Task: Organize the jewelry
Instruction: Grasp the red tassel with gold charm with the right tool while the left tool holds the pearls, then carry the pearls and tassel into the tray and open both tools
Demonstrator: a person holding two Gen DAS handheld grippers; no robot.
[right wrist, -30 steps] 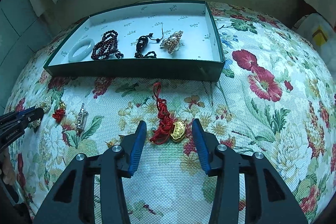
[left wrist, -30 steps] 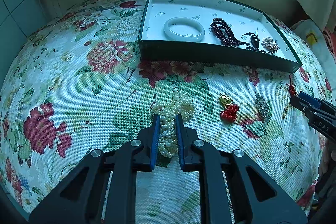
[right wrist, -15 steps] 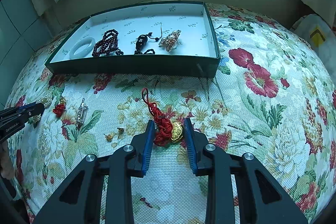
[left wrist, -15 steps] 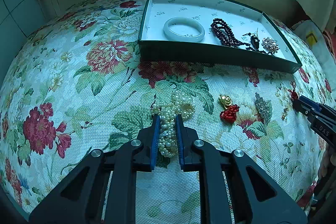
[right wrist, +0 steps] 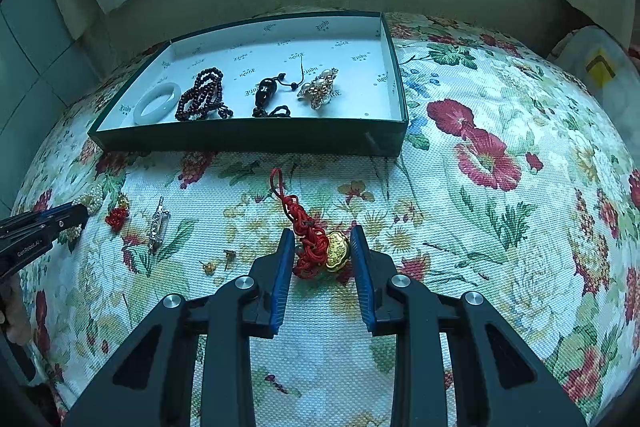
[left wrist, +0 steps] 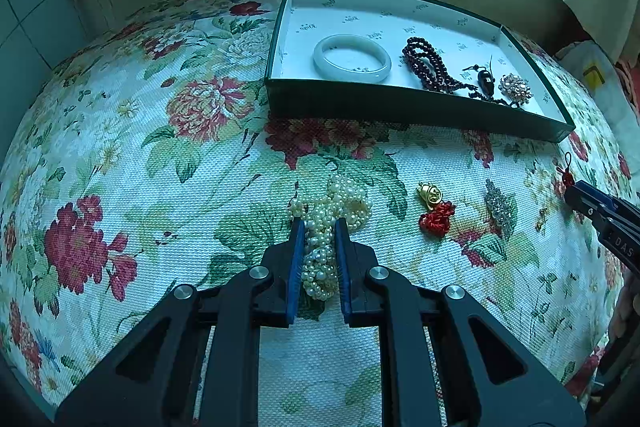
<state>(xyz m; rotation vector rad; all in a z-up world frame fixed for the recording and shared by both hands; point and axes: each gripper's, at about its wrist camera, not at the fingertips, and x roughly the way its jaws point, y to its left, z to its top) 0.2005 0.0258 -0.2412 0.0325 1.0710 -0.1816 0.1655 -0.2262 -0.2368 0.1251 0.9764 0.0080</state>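
My left gripper (left wrist: 318, 223) is shut on a bunch of white pearl strands (left wrist: 332, 203) lying on the floral cloth. The pearls bulge out past its fingertips. My right gripper (right wrist: 322, 231) is closed around a red knotted cord with a gold lock charm (right wrist: 312, 247), both blue pads touching it, and the cord's loop trails forward on the cloth. Behind both stands a dark green box (right wrist: 240, 143) with a white lining. It holds a pale bangle (left wrist: 352, 59), dark red beads (left wrist: 428, 63), a black pendant (left wrist: 485, 81) and a sparkly brooch (left wrist: 516, 89).
Between the grippers on the cloth lie a small gold charm with a red knot (left wrist: 434, 207), a silver brooch (left wrist: 496, 205) and tiny earrings (right wrist: 218, 261). The right end of the box floor (right wrist: 372, 95) is bare. A wall and white curtains stand behind the box.
My right gripper moved forward over the red cord charm and its jaws narrowed until the pads met it. The left gripper and the pearls have not moved.
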